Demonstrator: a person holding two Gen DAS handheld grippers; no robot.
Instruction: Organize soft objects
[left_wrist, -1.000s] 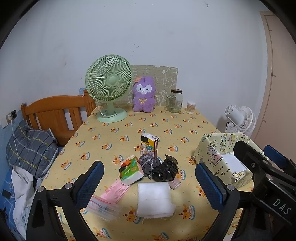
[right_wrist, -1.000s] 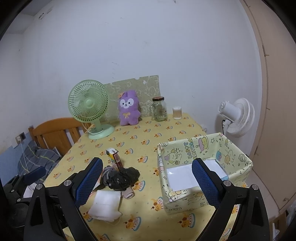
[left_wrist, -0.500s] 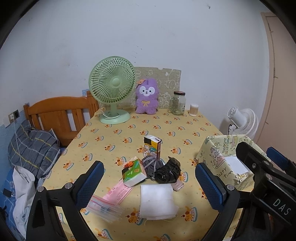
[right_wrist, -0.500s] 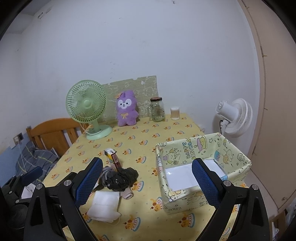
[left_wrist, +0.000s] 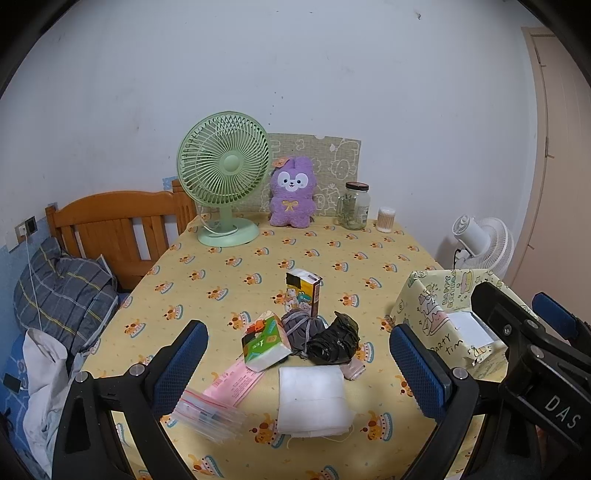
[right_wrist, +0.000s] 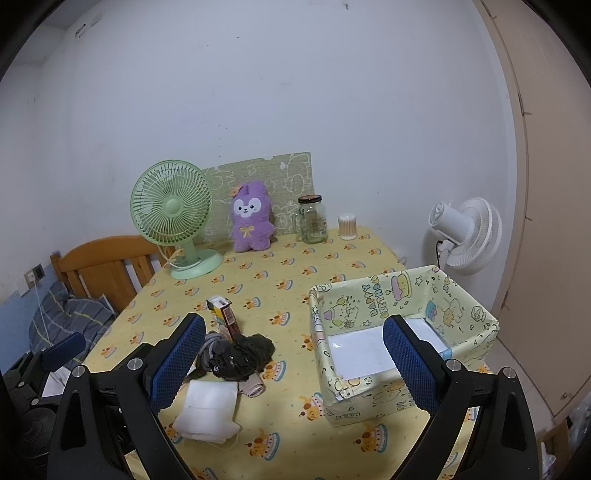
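A small heap lies on the yellow tablecloth: a folded white cloth (left_wrist: 313, 399) (right_wrist: 207, 404), a crumpled black item (left_wrist: 333, 342) (right_wrist: 243, 354), a grey bundle (left_wrist: 300, 328), a green tissue pack (left_wrist: 266, 340) and a pink paper (left_wrist: 233, 380) over a clear zip bag (left_wrist: 207, 410). A small carton (left_wrist: 303, 291) (right_wrist: 224, 317) stands behind them. The yellow cartoon box (right_wrist: 402, 339) (left_wrist: 443, 317) sits to the right with only a white sheet inside. My left gripper (left_wrist: 298, 365) is open above the heap. My right gripper (right_wrist: 293, 363) is open between heap and box. Neither holds anything.
A green desk fan (left_wrist: 224, 173), a purple plush bunny (left_wrist: 291, 195), a glass jar (left_wrist: 354, 210) and a cotton swab tub (left_wrist: 385, 219) line the table's far edge. A wooden headboard (left_wrist: 114, 229) and bedding are left of the table. A white floor fan (right_wrist: 466, 235) stands right.
Both grippers have drifted slightly left and back, so the table objects sit a little further right in the left view. Nothing on the table moved; both stay open.
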